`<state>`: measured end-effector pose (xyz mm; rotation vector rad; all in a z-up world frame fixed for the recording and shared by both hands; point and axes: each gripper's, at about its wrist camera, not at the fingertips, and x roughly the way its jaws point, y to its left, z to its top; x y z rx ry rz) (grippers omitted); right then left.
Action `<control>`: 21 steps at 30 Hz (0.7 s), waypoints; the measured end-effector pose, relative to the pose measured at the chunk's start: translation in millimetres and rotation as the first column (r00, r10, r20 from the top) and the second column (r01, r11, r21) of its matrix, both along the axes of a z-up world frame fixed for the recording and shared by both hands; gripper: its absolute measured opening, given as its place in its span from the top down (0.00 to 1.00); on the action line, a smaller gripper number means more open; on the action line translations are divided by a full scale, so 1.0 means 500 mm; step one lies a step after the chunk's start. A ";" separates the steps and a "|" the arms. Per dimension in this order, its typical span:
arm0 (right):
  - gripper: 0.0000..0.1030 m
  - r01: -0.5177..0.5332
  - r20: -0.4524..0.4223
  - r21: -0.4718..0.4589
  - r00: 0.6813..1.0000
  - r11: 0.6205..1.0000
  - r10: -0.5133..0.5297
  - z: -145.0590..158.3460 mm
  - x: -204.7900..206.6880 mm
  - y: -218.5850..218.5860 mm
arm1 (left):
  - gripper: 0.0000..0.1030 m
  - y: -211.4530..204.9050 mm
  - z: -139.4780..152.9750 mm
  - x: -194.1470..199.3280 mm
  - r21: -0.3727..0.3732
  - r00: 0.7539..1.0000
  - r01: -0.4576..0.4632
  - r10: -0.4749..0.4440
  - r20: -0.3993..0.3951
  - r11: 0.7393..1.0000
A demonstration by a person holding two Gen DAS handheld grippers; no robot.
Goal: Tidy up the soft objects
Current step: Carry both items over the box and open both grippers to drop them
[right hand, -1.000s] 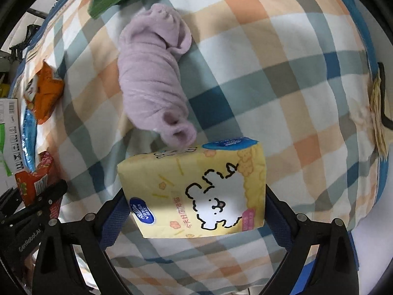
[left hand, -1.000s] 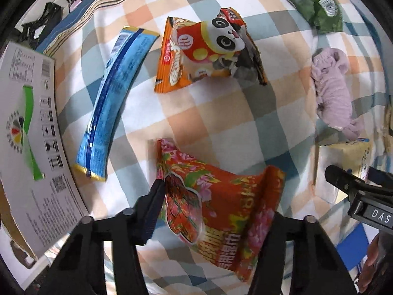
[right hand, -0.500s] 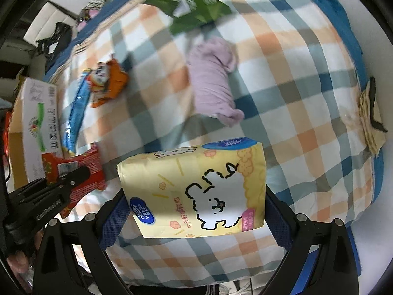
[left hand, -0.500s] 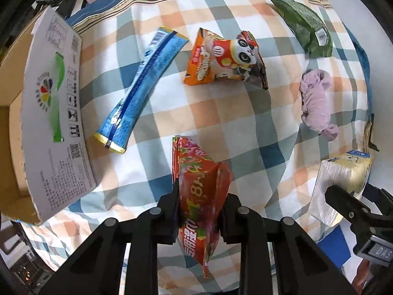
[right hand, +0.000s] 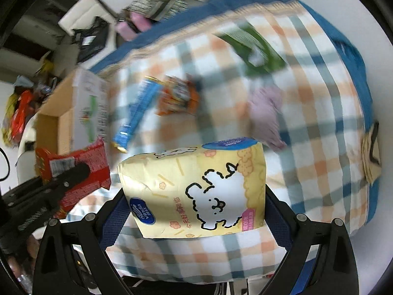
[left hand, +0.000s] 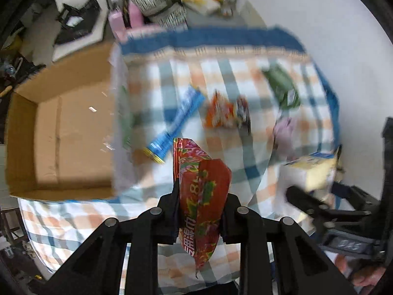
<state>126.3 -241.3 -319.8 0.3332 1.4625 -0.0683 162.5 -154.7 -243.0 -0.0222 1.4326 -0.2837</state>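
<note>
My left gripper [left hand: 200, 204] is shut on a red flowered tissue pack [left hand: 201, 186] and holds it high above the checked cloth; the pack also shows in the right wrist view [right hand: 76, 169]. My right gripper [right hand: 194, 204] is shut on a yellow tissue pack with a white dog drawing [right hand: 196, 189], also lifted; it shows in the left wrist view [left hand: 309, 167]. On the cloth lie a blue long packet [left hand: 175, 125], an orange panda snack bag [left hand: 226, 113], a green bag [left hand: 282, 86] and a lilac cloth [left hand: 282, 132].
An open cardboard box [left hand: 61, 135] stands at the left of the bed, its inside bare; it also shows in the right wrist view [right hand: 71, 115]. Clutter of boxes and bags [left hand: 157, 7] lies beyond the far edge. A flat beige item [right hand: 372, 154] lies at the right edge.
Both grippers have risen and pulled back from the cloth with their packs. The left gripper closed on the red pack a second ago. The box's inside has come into view.
</note>
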 end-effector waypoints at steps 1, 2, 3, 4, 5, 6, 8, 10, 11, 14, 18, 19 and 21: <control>0.04 -0.020 0.016 0.003 1.000 1.000 0.020 0.016 0.012 0.021 | 0.79 -0.004 0.003 0.005 -0.003 1.000 -0.010 0.010 0.019 1.000; 0.04 -0.045 0.033 0.004 0.998 0.999 0.045 0.036 0.026 0.046 | 0.79 0.011 0.024 0.012 -0.005 0.999 -0.022 0.022 0.045 1.000; 0.04 -0.062 0.047 0.006 0.997 0.998 0.062 0.050 0.038 0.068 | 0.79 0.042 0.059 0.023 -0.008 0.996 -0.034 0.034 0.077 0.999; 0.04 -0.082 0.061 0.008 0.995 0.997 0.081 0.063 0.052 0.092 | 0.79 0.056 0.075 0.032 -0.006 0.995 -0.041 0.042 0.093 0.999; 0.04 -0.109 0.079 0.011 0.991 0.994 0.108 0.080 0.071 0.127 | 0.79 0.075 0.087 0.042 0.000 0.992 -0.053 0.053 0.114 0.999; 0.04 -0.125 0.091 0.015 0.988 0.992 0.123 0.091 0.085 0.152 | 0.79 0.108 0.107 0.058 0.007 0.989 -0.068 0.067 0.135 0.998; 0.04 -0.162 0.114 0.016 0.981 0.987 0.160 0.110 0.121 0.217 | 0.79 0.145 0.110 0.081 0.014 0.984 -0.092 0.089 0.152 0.996; 0.04 -0.187 0.128 0.020 0.975 0.982 0.183 0.119 0.157 0.279 | 0.79 0.202 0.114 0.108 0.024 0.980 -0.120 0.115 0.160 0.992; 0.04 -0.194 0.130 0.021 0.973 0.981 0.190 0.122 0.168 0.303 | 0.79 0.231 0.114 0.120 0.022 0.979 -0.133 0.128 0.158 0.991; 0.04 -0.225 0.128 0.023 0.967 0.974 0.221 0.112 0.226 0.397 | 0.79 0.309 0.086 0.161 0.009 0.977 -0.175 0.172 0.129 0.985; 0.04 -0.222 0.089 0.033 0.972 0.974 0.219 0.060 0.301 0.491 | 0.79 0.416 0.022 0.223 -0.028 0.972 -0.231 0.232 0.038 0.972; 0.04 -0.219 0.075 0.038 0.974 0.975 0.215 0.039 0.322 0.512 | 0.79 0.438 -0.001 0.240 -0.037 0.970 -0.243 0.244 0.010 0.969; 0.04 -0.207 0.051 0.030 0.977 0.978 0.205 0.001 0.350 0.540 | 0.79 0.465 -0.047 0.272 -0.043 0.966 -0.256 0.255 -0.040 0.966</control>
